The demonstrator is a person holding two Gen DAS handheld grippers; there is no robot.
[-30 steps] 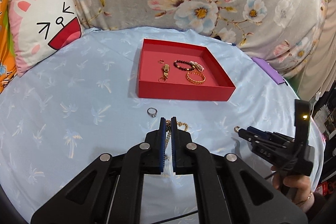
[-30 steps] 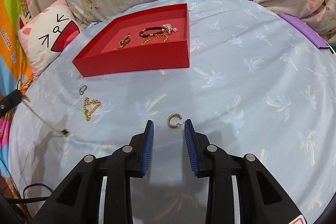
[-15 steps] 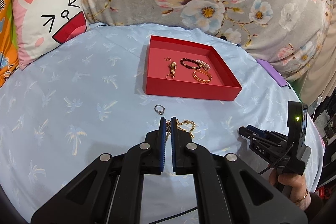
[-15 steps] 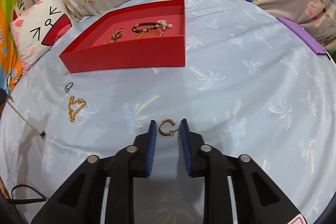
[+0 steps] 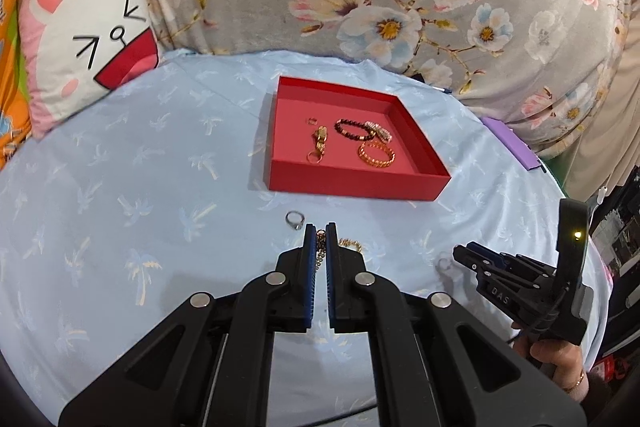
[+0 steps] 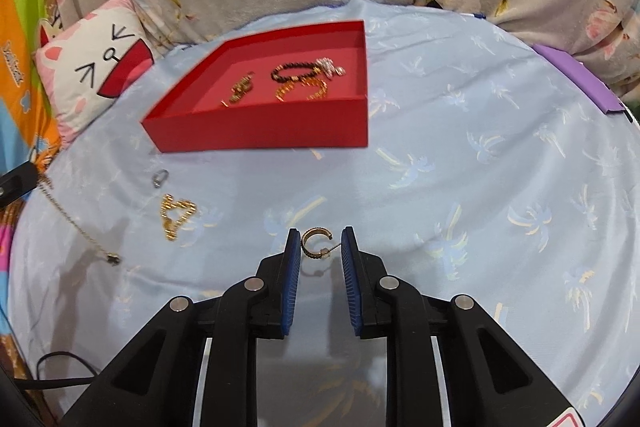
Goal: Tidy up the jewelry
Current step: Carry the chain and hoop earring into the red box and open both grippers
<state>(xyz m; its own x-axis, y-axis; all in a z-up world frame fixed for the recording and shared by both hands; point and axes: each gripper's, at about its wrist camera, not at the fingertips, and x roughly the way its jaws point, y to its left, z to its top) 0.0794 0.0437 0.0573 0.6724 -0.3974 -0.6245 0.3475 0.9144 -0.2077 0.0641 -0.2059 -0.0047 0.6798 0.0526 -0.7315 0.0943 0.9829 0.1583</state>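
Left tongs [image 5: 319,231] pinch a chain [image 5: 319,259] — mostly hidden.

A gold hoop earring [image 6: 314,243] stands upright between blue pads; a gold chain bracelet [image 6: 176,215] and silver ring [image 6: 160,177] lie at ten o'clock, red tray [image 6: 260,137] beyond.

A light blue sheet with palm-tree print [image 6: 480,187] covers the surface. On it lie a red tray [image 6: 260,137] at upper centre, a silver ring [image 6: 160,178], a gold chain bracelet [image 6: 176,213] at left, and a purple flat object [image 6: 576,79] at upper right.
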